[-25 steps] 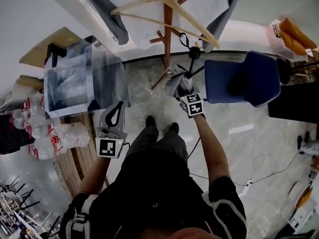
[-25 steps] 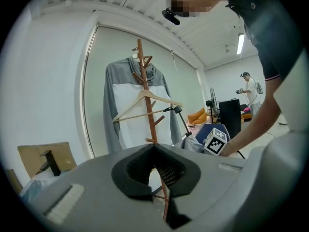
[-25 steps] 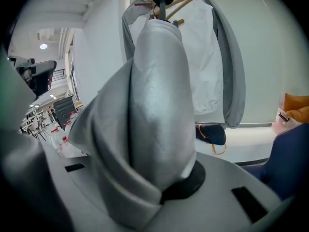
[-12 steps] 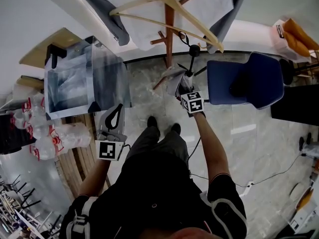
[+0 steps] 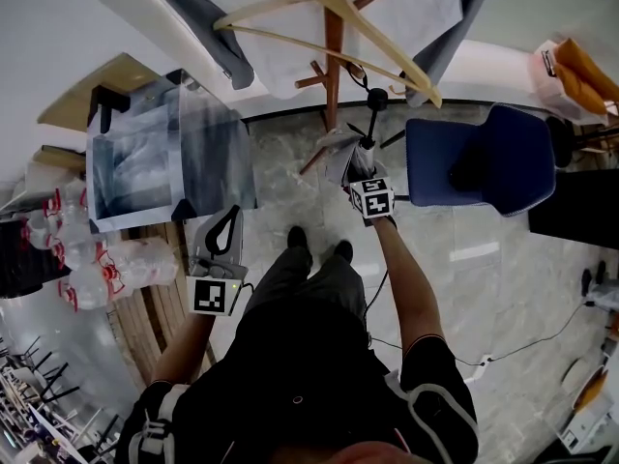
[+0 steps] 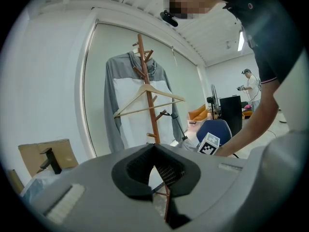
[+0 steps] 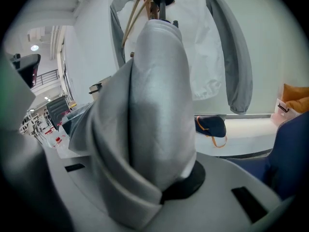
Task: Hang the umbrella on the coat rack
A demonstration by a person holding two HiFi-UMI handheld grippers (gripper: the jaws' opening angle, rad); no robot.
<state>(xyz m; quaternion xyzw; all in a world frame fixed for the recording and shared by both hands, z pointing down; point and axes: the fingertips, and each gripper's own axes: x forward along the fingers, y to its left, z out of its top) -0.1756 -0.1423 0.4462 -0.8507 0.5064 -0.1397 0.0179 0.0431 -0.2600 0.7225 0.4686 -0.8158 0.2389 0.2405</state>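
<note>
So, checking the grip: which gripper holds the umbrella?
The right gripper, shut on the folded grey umbrella; the left gripper is shut and empty.

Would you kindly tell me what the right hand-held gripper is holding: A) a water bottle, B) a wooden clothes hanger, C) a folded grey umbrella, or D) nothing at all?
C: the right gripper view shows the right hand-held gripper with its jaws closed on the folded grey umbrella, whose fabric bulges out between them.

Left tool (image 5: 230, 216) closed, arm bent, right tool (image 5: 359, 170) clamped, arm outstretched forward
</note>
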